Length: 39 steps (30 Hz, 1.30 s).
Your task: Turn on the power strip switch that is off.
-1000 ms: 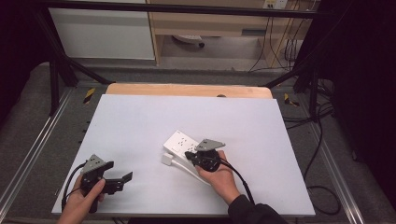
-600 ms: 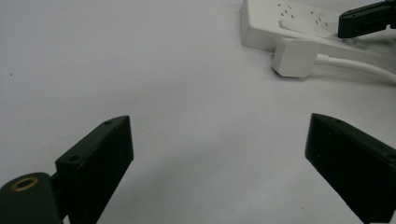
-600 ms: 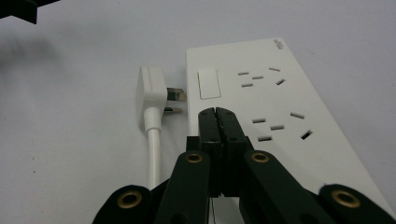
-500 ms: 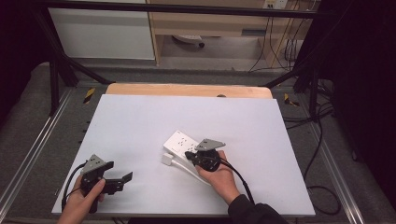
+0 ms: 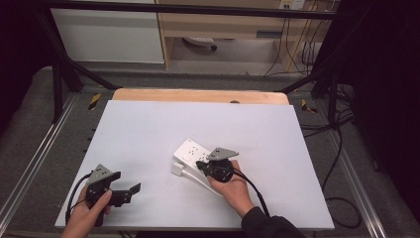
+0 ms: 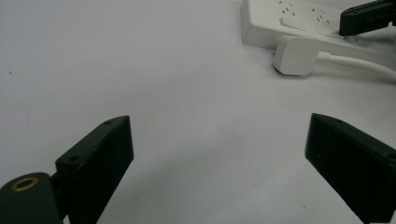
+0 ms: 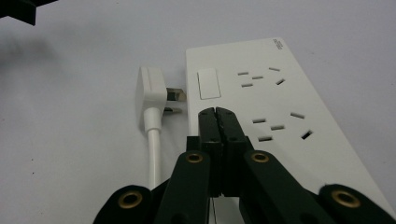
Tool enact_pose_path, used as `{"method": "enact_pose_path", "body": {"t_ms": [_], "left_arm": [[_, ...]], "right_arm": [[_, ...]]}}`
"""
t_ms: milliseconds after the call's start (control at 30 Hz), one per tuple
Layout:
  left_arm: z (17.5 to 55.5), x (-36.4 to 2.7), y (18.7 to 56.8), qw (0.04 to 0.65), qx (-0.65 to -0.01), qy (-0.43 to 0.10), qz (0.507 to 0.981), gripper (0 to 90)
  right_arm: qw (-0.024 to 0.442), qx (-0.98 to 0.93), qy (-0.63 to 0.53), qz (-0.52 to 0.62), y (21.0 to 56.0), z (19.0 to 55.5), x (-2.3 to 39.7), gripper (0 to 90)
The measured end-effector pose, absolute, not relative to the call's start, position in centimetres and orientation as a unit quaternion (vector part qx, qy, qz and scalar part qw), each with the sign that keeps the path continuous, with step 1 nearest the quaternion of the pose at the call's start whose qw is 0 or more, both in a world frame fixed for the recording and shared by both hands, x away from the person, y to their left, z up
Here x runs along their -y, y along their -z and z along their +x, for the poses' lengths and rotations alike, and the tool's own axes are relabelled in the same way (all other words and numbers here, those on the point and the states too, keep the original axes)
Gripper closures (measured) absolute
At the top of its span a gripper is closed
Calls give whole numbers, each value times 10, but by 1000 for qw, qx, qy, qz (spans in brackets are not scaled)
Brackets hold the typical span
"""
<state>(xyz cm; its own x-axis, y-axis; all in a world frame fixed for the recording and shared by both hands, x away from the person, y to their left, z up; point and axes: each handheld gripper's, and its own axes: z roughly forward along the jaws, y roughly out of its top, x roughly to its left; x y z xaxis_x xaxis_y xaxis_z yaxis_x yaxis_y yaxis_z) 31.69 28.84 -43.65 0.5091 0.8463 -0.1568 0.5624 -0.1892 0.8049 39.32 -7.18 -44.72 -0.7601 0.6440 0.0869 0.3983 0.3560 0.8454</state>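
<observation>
We've got the right gripper [image 7: 215, 112] jaws pressed together, tips over the strip [image 7: 271, 107] just below its switch [image 7: 208, 84], plug [image 7: 152, 95] lying just beside the strip's edge, left gripper [image 5: 130, 191] jaws wide apart, well off the strip.

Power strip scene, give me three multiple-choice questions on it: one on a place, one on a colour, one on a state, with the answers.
1. Where does the plug lie?
A. on the table beside the power strip
B. pushed into a socket
C. between the left claw's jaws

2. What colour is the power strip?
A. black
B. white
C. orange

3. How do the right claw's jaws stand?
A. wide open
B. shut around the plug
C. shut together, nothing between them

Answers: 1 A, its prongs show bare beside the strip's edge. 2 B, its body is white like the plug. 3 C, the right gripper view shows the two tips pressed together over the strip.
</observation>
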Motion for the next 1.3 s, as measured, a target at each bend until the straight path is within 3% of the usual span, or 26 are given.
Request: {"method": "enact_pose_path", "body": {"t_ms": [1300], "left_arm": [[317, -289, 437, 430, -467, -164, 755, 77]], "right_arm": [[126, -820, -452, 327, 445, 395, 70, 900]]}}
